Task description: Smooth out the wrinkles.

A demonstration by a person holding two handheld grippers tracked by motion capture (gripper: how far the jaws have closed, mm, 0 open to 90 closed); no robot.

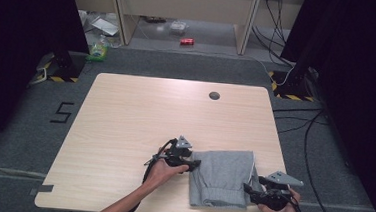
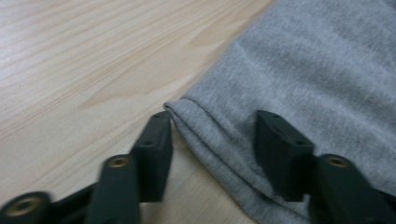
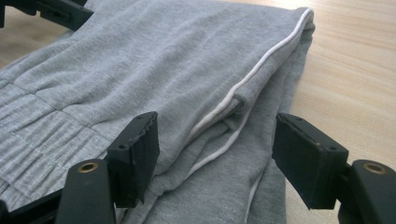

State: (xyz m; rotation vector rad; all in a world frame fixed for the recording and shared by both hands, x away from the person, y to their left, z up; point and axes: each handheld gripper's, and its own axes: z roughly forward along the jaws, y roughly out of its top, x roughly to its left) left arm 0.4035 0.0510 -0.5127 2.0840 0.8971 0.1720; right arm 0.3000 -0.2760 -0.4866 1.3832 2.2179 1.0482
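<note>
A folded grey garment (image 1: pixel 221 177) is lying on the near right part of the wooden table (image 1: pixel 135 117), close to the front edge. A white piping line (image 3: pixel 254 74) is seen running along its right side, and a ribbed band (image 3: pixel 32 135) is showing at its near end.

The left gripper (image 1: pixel 192 164) is being held at the garment's left edge. In the left gripper view its jaws are spread, one over bare wood and one over the cloth, with the folded corner (image 2: pixel 180 108) lying between them.

The right gripper (image 1: pixel 251 189) is being held at the garment's near right corner. Its jaws are spread too, with the piped edge lying between them; no cloth is being pinched.

A round grommet (image 1: pixel 214 95) is set in the table's far side.
</note>
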